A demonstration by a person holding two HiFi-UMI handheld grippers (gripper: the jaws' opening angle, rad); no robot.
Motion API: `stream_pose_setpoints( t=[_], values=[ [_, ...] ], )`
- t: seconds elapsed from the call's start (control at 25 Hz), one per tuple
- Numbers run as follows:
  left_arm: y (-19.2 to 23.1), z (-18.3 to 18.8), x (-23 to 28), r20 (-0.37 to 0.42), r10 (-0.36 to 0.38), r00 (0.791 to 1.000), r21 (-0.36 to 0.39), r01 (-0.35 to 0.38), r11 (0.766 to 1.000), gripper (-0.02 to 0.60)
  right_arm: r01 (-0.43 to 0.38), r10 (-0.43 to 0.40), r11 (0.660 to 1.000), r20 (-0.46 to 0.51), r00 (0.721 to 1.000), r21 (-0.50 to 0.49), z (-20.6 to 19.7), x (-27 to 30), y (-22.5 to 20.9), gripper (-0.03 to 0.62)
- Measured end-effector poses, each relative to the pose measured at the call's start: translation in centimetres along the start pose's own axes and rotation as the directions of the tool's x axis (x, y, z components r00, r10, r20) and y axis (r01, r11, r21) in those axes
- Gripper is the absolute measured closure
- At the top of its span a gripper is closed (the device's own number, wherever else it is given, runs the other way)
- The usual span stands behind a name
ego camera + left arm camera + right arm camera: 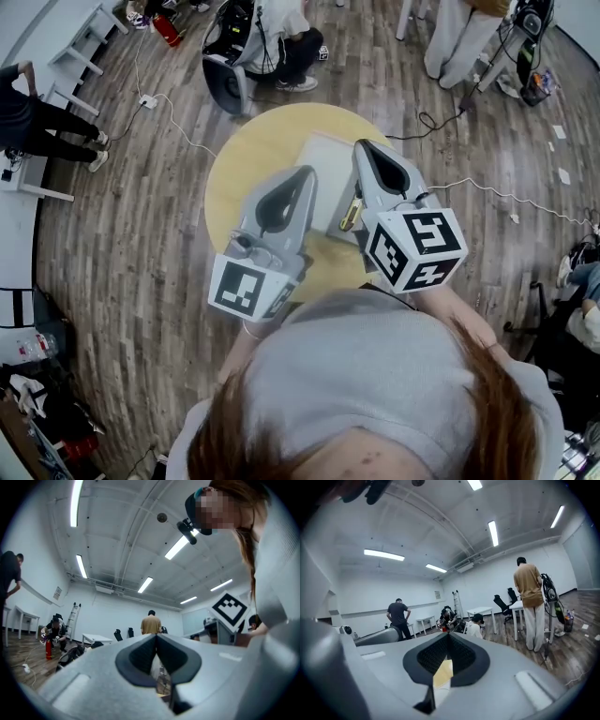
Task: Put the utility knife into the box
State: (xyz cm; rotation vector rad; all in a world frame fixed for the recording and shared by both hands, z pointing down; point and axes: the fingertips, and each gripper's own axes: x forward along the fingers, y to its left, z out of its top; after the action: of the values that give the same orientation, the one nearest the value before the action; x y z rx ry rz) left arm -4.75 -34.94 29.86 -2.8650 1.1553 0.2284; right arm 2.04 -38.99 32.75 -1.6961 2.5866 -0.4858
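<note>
Lighting: bright, even, indoor. We log ceiling strip lights (75, 503) as source, blown out to white glare in both gripper views.
Shadows: soft and faint on wooden floor (122, 234); round surface (244, 169) evenly lit.
Distortion: we note strong fisheye bend and dark vignette at corners of all views.
Focus: near shells of left gripper (156, 638) and right gripper (447, 637) soft; person's hair (230, 436) blurred at head view's bottom edge.

Utility knife (350, 212): yellow, elongated, seen at the box's right edge.
Box (322, 169): white, flat, set on round table (246, 164).
</note>
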Motion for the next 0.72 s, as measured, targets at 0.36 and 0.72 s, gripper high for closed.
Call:
stream_pose_setpoints(
  t=[0.36, 0.72],
  values=[
    [-1.4, 0.8, -0.5, 0.018, 0.042, 0.999, 0.038, -0.042, 0.998, 0.578, -0.141, 0.145, 0.988, 0.058, 0.988, -0.065, 0.7, -1.7, 1.9, 0.592],
    [-4.1, 0.7, -3.6, 0.02, 0.068, 0.997, 0.051, -0.069, 0.996, 0.578, -0.223, 0.237, 0.965, 0.091, 0.967, -0.137, 0.7, -5.0, 4.6, 0.592]
  ],
)
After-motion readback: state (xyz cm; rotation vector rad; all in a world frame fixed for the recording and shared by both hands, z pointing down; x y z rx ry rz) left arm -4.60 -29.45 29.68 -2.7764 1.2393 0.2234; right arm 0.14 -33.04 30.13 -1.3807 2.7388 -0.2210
